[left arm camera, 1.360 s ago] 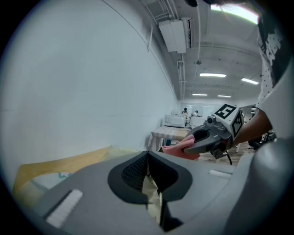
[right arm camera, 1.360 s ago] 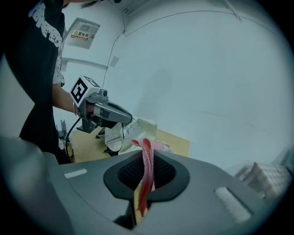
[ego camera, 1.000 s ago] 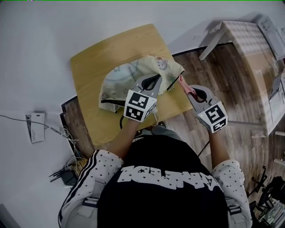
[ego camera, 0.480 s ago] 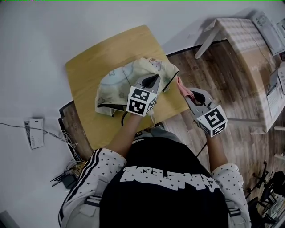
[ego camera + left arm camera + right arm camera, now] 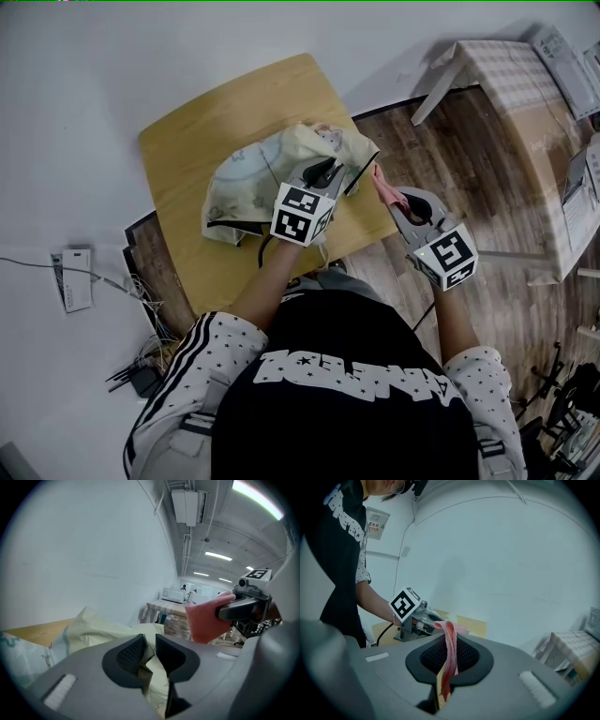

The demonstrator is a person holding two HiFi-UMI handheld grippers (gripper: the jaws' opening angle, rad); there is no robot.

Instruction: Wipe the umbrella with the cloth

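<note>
A pale yellow printed umbrella [image 5: 248, 173] lies crumpled on the small wooden table [image 5: 187, 122]. My left gripper [image 5: 328, 171] is at its right edge, and its jaws are opening. A fold of the umbrella fabric [image 5: 93, 625] still lies between the pads of this gripper [image 5: 149, 646], against one pad, with a gap showing beside it. My right gripper [image 5: 380, 183] hovers just right of the table's corner, shut on a pink cloth [image 5: 383, 187]. The cloth [image 5: 449, 644] stands up as a thin strip between the right gripper's [image 5: 449, 657] pads. It also shows in the left gripper view as the pink cloth [image 5: 204, 620].
A second table with a woven top [image 5: 516, 70] stands at the upper right over wooden floor [image 5: 487, 187]. A power strip and cables [image 5: 75, 267] lie on the white floor at the left. Boxes and clutter [image 5: 581, 197] line the right edge.
The left gripper has sunk toward the table with the umbrella edge. Its jaws have parted from the fabric. The right gripper has kept still with the pink cloth.
</note>
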